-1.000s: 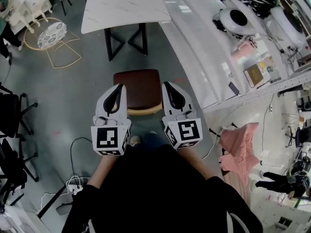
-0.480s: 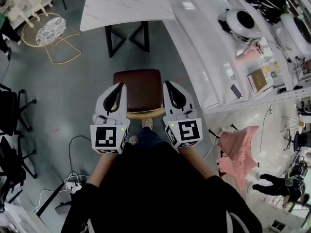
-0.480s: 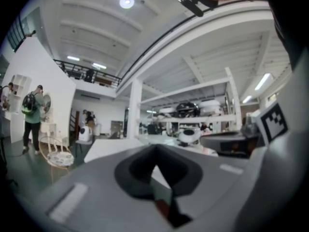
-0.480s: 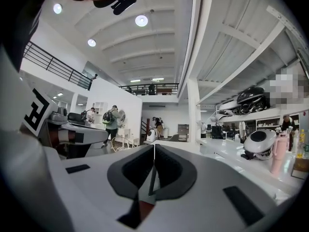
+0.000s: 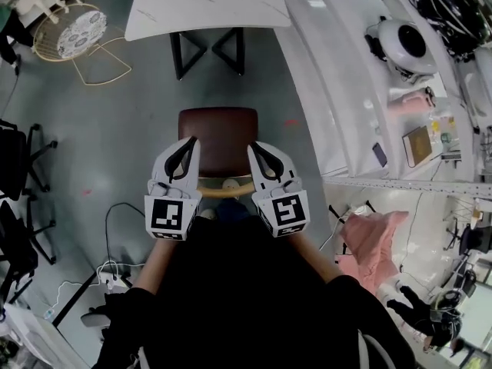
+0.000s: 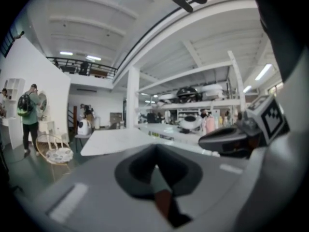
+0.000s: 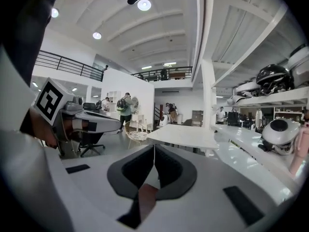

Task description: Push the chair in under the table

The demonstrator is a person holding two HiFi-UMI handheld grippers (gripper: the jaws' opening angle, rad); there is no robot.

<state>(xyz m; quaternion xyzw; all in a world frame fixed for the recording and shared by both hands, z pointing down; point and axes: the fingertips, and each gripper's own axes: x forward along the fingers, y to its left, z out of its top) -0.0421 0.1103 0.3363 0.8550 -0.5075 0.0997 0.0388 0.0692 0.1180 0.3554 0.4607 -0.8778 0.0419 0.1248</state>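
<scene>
The chair has a brown padded seat and a curved wooden back rail, and it stands out from the table on the grey floor. The white marble table on black legs lies beyond it. My left gripper is shut over the seat's near left corner. My right gripper is shut over the near right corner. Whether either touches the chair cannot be told. In the left gripper view the shut left gripper points at the table. In the right gripper view the shut right gripper faces the table, with brown seat below it.
A long white workbench with a helmet-like device runs along the right. A round wire chair stands far left, black office chairs at the left edge. Cables and a power strip lie near left. Pink cloth hangs right.
Both grippers have sunk toward the chair's back rail, and the right one has come in a little to the left. Both stay shut. The chair has not moved.
</scene>
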